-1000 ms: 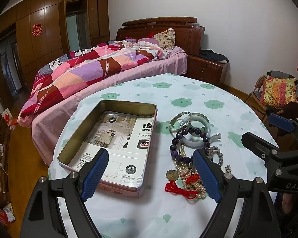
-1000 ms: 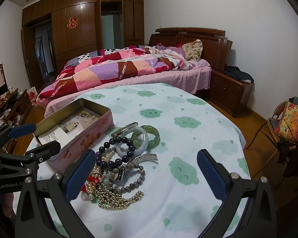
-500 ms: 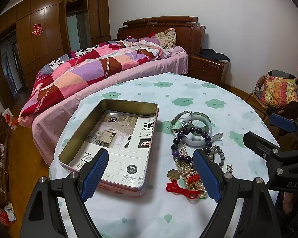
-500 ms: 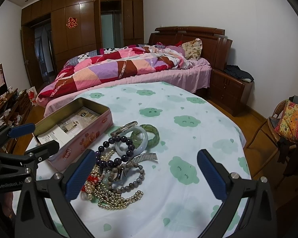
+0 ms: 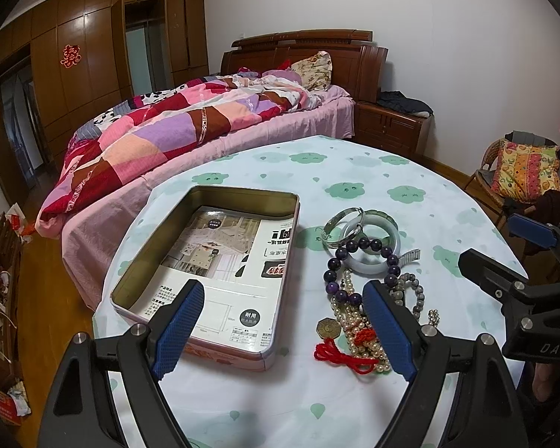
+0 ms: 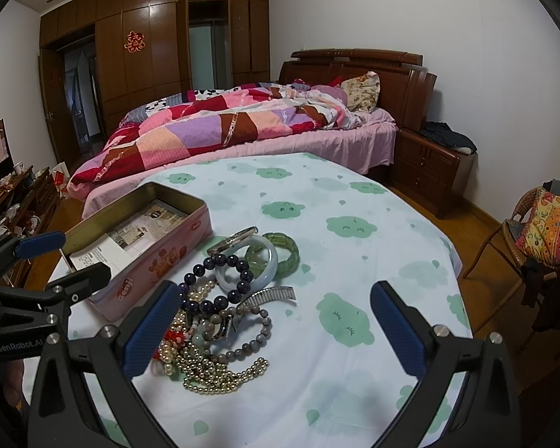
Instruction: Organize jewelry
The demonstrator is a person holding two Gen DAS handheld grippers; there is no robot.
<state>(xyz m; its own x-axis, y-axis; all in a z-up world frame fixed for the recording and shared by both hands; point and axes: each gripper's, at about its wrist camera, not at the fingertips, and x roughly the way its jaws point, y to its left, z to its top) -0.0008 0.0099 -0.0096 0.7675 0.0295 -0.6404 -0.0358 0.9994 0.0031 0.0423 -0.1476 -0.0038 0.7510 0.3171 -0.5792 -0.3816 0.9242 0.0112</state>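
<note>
A pink tin box [image 5: 205, 272] lies open on the round table, with a printed card inside; it also shows in the right wrist view [image 6: 145, 257]. Beside it lies a jewelry pile: a purple bead bracelet [image 5: 366, 265] [image 6: 220, 280], a white jade bangle [image 6: 248, 268], a green bangle [image 6: 283, 252], a silver bangle [image 5: 341, 222], pearl strands [image 6: 209, 369] and a red cord [image 5: 341, 354]. My left gripper [image 5: 283, 326] is open and empty, above the tin's near edge. My right gripper [image 6: 276, 324] is open and empty, over the pile's right side.
The table [image 6: 354, 201] wears a white cloth with green clouds. A bed with a patchwork quilt [image 6: 220, 127] stands behind it. A wicker chair with a cushion [image 6: 541, 231] is at the right. A low cluttered shelf [image 6: 11, 201] is at the left.
Both views have crept slightly back from the table. Both grippers stay open and the jewelry has not moved.
</note>
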